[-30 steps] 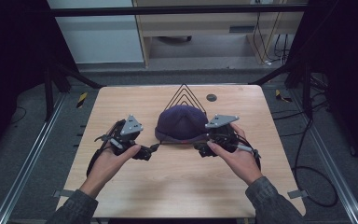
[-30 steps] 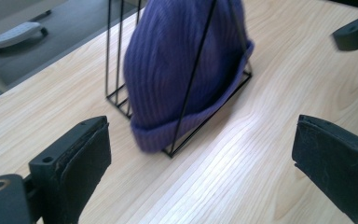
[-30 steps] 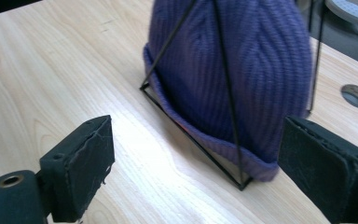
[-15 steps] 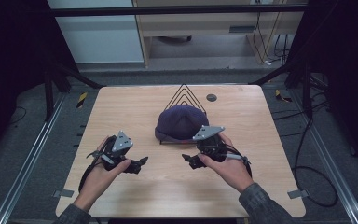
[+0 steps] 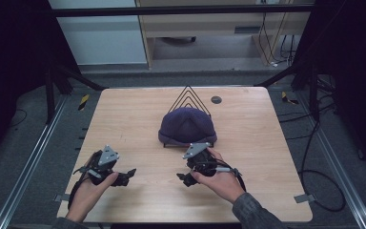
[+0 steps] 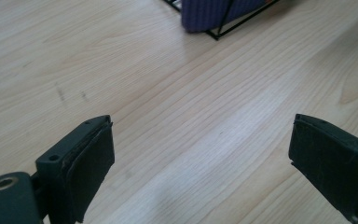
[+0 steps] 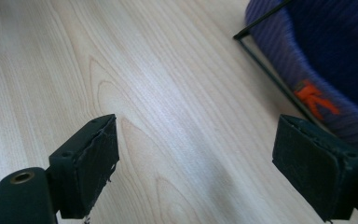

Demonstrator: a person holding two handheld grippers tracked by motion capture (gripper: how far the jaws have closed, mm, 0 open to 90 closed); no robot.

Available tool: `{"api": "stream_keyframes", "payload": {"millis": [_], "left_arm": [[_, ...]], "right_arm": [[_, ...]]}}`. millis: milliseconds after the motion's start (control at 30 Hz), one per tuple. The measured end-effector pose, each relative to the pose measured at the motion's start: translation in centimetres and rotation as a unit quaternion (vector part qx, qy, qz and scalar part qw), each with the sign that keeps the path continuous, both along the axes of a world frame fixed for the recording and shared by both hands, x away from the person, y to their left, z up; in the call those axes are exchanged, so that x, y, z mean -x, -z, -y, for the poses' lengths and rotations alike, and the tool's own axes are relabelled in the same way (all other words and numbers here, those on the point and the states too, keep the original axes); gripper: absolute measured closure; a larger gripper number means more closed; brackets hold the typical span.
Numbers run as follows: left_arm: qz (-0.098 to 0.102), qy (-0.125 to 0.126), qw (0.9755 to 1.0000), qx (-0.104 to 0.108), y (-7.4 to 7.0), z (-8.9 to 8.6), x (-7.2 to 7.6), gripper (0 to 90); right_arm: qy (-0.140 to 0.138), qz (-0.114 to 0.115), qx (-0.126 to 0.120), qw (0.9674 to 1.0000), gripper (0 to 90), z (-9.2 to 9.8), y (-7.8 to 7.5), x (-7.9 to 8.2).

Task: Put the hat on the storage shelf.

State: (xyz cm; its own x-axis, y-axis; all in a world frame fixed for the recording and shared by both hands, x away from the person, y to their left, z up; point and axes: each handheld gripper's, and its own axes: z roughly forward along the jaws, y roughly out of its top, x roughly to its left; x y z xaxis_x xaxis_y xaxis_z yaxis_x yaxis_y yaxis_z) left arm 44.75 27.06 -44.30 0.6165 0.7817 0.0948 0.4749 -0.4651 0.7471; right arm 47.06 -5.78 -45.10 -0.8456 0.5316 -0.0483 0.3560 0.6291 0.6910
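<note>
Holding a gripper in each hand, you have both low over the wooden table (image 5: 124, 119), on your side of the hat (image 5: 187, 126). That dark blue knitted hat sits on a black wire stand (image 5: 188, 93) near the middle of the table, with the stand's pointed top rising behind it and its wire base showing under the brim.

Your left gripper (image 5: 126, 176) is well apart from the hat, off to its left and nearer to you. In the left gripper view (image 6: 200, 158) its jaws are spread wide with nothing but bare wood between them, and a corner of the hat and stand sits far up ahead.

Your right gripper (image 5: 183, 177) is just in front of the hat's brim. In the right gripper view (image 7: 196, 163) its jaws are released and have just been closing a little, with only bare wood between them. The hat's ribbed brim, with a small orange mark (image 7: 314, 100), lies just beyond the right-hand pad (image 7: 307, 168).

A small dark round disc (image 5: 216, 99) lies on the table behind the hat, to its right.
</note>
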Motion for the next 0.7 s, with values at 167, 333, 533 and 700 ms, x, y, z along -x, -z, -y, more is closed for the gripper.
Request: {"api": "stream_keyframes", "payload": {"millis": [167,333,533,700], "left_arm": [[-0.007,-0.018,0.9998,0.005,0.4,-1.1,-0.1,6.1],[-0.023,-0.022,0.9995,-0.008,1.4,-1.5,-0.1,6.0],[-0.040,-0.035,0.9986,0.002,2.2,-1.7,-0.5,6.2],[-0.052,-0.041,0.9978,0.011,2.7,-1.8,-0.9,6.2]], "right_arm": [[0.002,-0.019,0.001,0.9998,14.3,-1.2,1.2,-0.3],[0.010,-0.031,0.004,0.9995,14.2,-2.1,2.0,-0.9],[0.026,-0.055,-0.010,0.9981,13.1,-2.5,2.6,-2.1],[0.035,-0.050,-0.014,0.9980,12.8,-2.9,3.2,-2.7]]}}
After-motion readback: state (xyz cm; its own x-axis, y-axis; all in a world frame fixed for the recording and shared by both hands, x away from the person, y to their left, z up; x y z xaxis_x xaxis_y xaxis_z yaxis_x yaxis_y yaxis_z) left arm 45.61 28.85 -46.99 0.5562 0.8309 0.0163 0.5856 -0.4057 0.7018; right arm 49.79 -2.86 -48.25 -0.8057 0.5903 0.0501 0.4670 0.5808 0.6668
